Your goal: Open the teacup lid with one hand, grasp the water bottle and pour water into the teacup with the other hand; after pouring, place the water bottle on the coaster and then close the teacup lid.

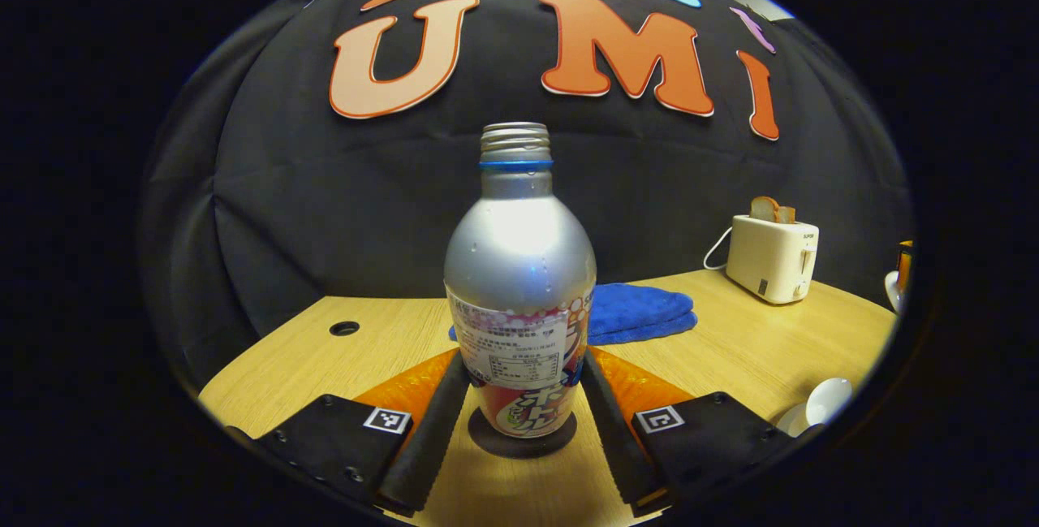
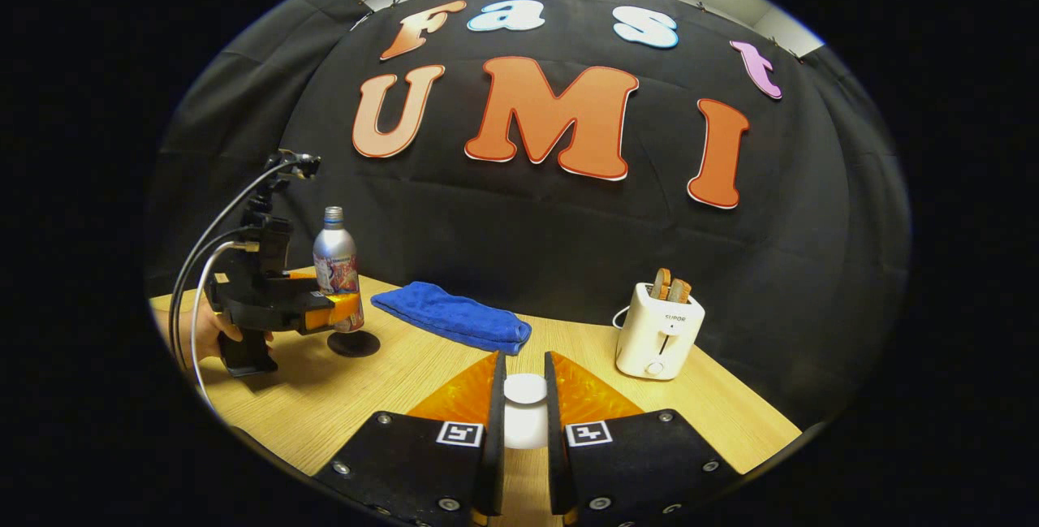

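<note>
One water bottle (image 1: 519,283), one coaster (image 1: 522,436), one lid (image 2: 525,389).
Left gripper (image 1: 523,405) clasps the uncapped bottle (upright on the coaster); right gripper (image 2: 525,409) pinches the white lid.

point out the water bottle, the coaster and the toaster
water bottle (image 1: 519,259), left gripper view, bare silver shoulder
coaster (image 2: 354,343), right gripper view, dark top face
toaster (image 2: 657,336), right gripper view, front wall

Folded blue towel (image 2: 454,317) and white toaster (image 2: 658,339) holding toast, well apart on the wooden table (image 2: 714,413)
</note>
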Demonstrator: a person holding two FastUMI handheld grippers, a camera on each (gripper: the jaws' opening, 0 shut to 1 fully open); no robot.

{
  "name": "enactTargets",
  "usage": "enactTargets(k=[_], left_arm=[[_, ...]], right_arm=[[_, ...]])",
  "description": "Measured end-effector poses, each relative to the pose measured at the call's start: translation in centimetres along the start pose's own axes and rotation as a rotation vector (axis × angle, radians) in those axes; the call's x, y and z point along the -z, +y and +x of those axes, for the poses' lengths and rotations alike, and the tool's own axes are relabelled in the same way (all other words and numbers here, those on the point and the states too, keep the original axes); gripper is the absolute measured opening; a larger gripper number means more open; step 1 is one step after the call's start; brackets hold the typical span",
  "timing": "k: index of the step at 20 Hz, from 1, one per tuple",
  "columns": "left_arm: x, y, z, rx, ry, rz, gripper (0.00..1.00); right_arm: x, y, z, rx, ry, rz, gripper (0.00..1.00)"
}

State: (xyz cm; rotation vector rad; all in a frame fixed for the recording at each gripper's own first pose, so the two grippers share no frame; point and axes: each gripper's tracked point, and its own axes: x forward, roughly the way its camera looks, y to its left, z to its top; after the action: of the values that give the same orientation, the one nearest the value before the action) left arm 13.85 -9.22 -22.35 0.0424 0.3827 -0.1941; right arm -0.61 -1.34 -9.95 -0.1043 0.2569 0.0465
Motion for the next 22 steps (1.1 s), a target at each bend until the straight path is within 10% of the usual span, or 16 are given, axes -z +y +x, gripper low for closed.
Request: enactTargets(k=[22], left_arm=[[4.6, 1.0, 0.4, -0.004, 0.158, -0.014, 0.96]], right_arm=[[0.1, 2.1, -0.1, -0.044, 0.019, -0.023, 0.23]])
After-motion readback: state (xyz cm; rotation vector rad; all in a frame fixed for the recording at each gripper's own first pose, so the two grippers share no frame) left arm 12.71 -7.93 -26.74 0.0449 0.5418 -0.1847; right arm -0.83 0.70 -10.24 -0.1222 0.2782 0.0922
